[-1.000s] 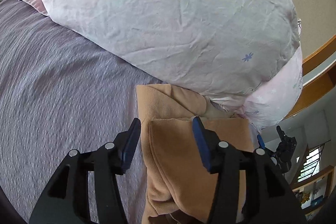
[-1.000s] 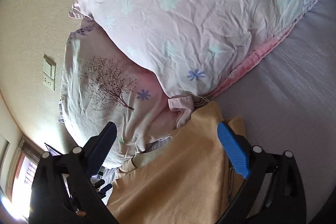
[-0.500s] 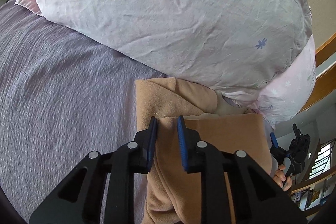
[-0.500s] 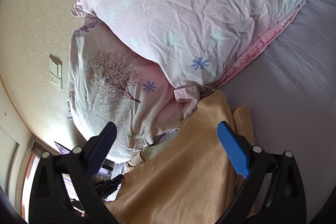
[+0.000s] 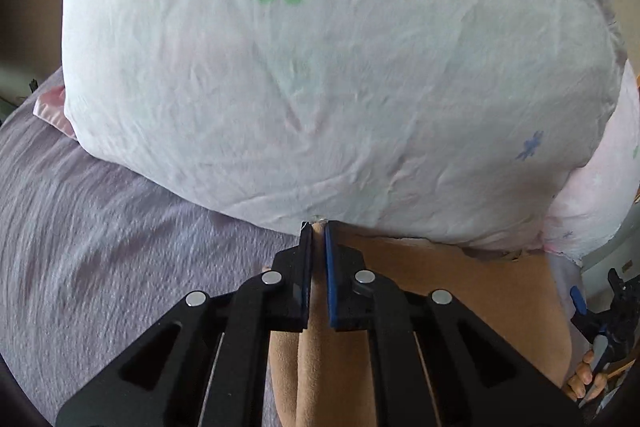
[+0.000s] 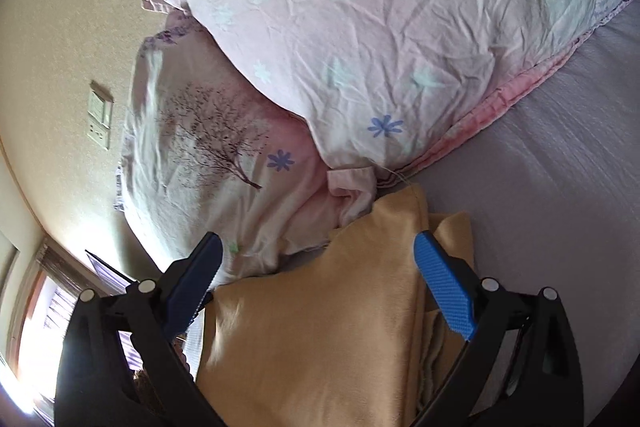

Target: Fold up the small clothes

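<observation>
A tan garment lies folded on the purple bedsheet, right against the pillows. My left gripper is shut on the garment's left edge, with its tips close under the big white pillow. In the right wrist view the same garment looks yellow-tan and lies between and below my right gripper's fingers. My right gripper is open wide above it and holds nothing. The right gripper also shows at the far right edge of the left wrist view.
Two pillows are stacked at the bed's head: a white flowered one on a pink one with a tree print. A beige wall with a switch plate stands behind. A bright window shows at lower left.
My left gripper closed on the garment's edge and moved forward toward the big pillow. My right gripper stayed open and shifted slightly over the garment.
</observation>
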Motion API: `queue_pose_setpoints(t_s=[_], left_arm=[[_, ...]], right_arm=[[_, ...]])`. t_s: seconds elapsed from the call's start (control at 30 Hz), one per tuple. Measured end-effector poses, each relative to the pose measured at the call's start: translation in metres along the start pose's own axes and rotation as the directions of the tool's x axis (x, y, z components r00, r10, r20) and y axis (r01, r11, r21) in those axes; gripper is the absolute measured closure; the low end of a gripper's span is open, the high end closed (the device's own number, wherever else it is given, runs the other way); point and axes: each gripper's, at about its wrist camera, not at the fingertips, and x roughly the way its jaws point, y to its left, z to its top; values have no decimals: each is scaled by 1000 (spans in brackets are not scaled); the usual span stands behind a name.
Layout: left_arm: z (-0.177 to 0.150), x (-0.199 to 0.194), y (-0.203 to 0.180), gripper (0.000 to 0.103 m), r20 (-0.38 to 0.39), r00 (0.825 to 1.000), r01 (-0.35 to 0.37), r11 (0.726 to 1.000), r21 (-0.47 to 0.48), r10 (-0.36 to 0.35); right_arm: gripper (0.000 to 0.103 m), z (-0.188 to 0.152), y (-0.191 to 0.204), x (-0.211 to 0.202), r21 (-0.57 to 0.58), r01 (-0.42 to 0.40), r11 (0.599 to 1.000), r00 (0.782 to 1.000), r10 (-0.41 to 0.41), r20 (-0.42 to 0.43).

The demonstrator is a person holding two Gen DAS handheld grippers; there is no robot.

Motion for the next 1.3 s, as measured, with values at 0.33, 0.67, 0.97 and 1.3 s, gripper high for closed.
queue_pose_setpoints(t_s=[0.33, 0.67, 0.97, 1.3], left_arm=[[-6, -40, 34, 58, 20, 995, 105, 984, -141, -103], [-89, -68, 39, 48, -207, 955, 185, 972, -146, -212], [-119, -71, 33, 57, -205, 936, 247, 947, -204, -288], [-88, -91, -23, 92, -101, 894, 406, 885, -226, -436]], right_arm=[[14, -14, 8, 42, -74, 139, 988, 967, -151, -204], [6, -32, 35, -24, -91, 248, 964, 967, -253, -43], [6, -44, 18, -45, -62, 184, 981, 983, -183, 18], [6, -46, 14, -55, -49, 122, 991, 990, -119, 71]])
